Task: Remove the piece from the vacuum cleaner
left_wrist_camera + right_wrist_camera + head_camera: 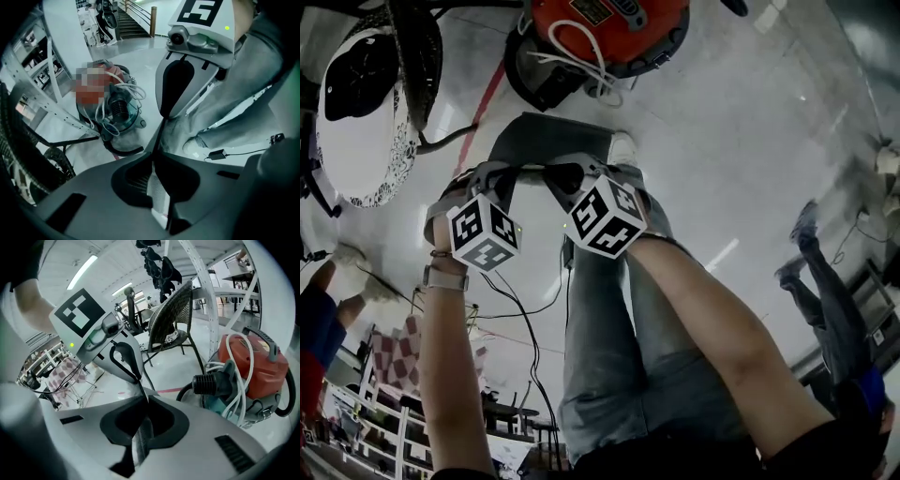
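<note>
Head view shows the left gripper (pixel 492 173) and the right gripper (pixel 569 174) side by side, both biting the near edge of a flat grey piece (pixel 548 139). The piece hangs in the air just short of the red vacuum cleaner (pixel 609 28), apart from its body, with a loose white cord (pixel 581 52) draped over the cleaner's front. Left gripper view looks along clenched jaws that pinch the piece, seen edge-on as a thin dark line. The vacuum cleaner stands on the floor well beyond it, and the other gripper clamps the same edge close by. Right gripper view shows the same thing from the opposite side: jaws pressed together on the thin piece, and the vacuum cleaner off to the side with its black hose socket (pixel 211 383) facing the camera. The piece looks already free of the cleaner, so the removal seems to be at its end. The next move probably calls for carrying the piece clear of the cord, setting it down away from the vacuum cleaner, then letting both jaws go.
</note>
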Action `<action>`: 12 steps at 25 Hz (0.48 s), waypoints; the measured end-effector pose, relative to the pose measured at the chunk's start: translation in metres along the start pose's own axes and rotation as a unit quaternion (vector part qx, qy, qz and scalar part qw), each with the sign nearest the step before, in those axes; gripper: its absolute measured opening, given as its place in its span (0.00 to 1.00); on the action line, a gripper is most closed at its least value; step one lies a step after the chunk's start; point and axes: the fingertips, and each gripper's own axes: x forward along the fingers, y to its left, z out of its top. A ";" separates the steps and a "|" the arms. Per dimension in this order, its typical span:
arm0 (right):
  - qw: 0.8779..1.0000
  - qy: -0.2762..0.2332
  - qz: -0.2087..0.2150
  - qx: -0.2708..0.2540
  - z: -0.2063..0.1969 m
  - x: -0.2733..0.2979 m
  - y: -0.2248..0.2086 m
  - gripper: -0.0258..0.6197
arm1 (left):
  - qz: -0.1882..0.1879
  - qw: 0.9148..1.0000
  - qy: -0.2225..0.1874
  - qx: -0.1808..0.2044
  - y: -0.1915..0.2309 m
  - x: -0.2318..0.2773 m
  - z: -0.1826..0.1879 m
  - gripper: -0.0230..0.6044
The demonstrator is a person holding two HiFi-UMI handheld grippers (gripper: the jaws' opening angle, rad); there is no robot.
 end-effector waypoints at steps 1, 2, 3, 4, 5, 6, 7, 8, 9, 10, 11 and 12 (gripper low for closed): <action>1.000 0.002 0.002 -0.004 0.002 -0.005 0.003 0.10 | 0.003 1.000 -0.005 -0.013 -0.003 -0.006 0.002 0.09; 1.000 0.005 0.005 -0.008 0.005 -0.010 0.005 0.10 | 0.007 1.000 -0.010 -0.026 -0.006 -0.013 0.004 0.09; 1.000 0.007 0.008 -0.013 0.008 -0.016 0.009 0.10 | 0.011 0.999 -0.015 -0.038 -0.008 -0.020 0.006 0.09; 1.000 0.010 0.011 -0.019 0.011 -0.022 0.013 0.10 | 0.015 0.999 -0.019 -0.048 -0.012 -0.028 0.008 0.09; 1.000 0.012 0.015 -0.024 0.015 -0.028 0.018 0.10 | 0.018 0.998 -0.022 -0.055 -0.016 -0.036 0.010 0.09; 0.999 0.014 0.018 -0.030 0.018 -0.035 0.025 0.10 | 0.020 0.998 -0.025 -0.059 -0.020 -0.045 0.012 0.09; 0.999 0.016 0.021 -0.036 0.022 -0.042 0.031 0.10 | 0.021 0.997 -0.028 -0.062 -0.024 -0.054 0.013 0.09; 0.999 0.018 0.024 -0.042 0.026 -0.049 0.037 0.10 | 0.023 0.997 -0.031 -0.064 -0.028 -0.062 0.015 0.09; 0.998 0.021 0.026 -0.049 0.030 -0.057 0.042 0.10 | 0.024 0.997 -0.035 -0.066 -0.032 -0.071 0.018 0.09; 0.998 0.024 0.027 -0.057 0.034 -0.064 0.047 0.10 | 0.025 0.997 -0.041 -0.067 -0.035 -0.080 0.020 0.09; 0.997 0.027 0.028 -0.064 0.038 -0.071 0.052 0.10 | 0.027 0.996 -0.048 -0.069 -0.038 -0.088 0.023 0.09; 0.997 0.030 0.028 -0.073 0.043 -0.079 0.056 0.10 | 0.029 0.996 -0.055 -0.071 -0.041 -0.097 0.026 0.09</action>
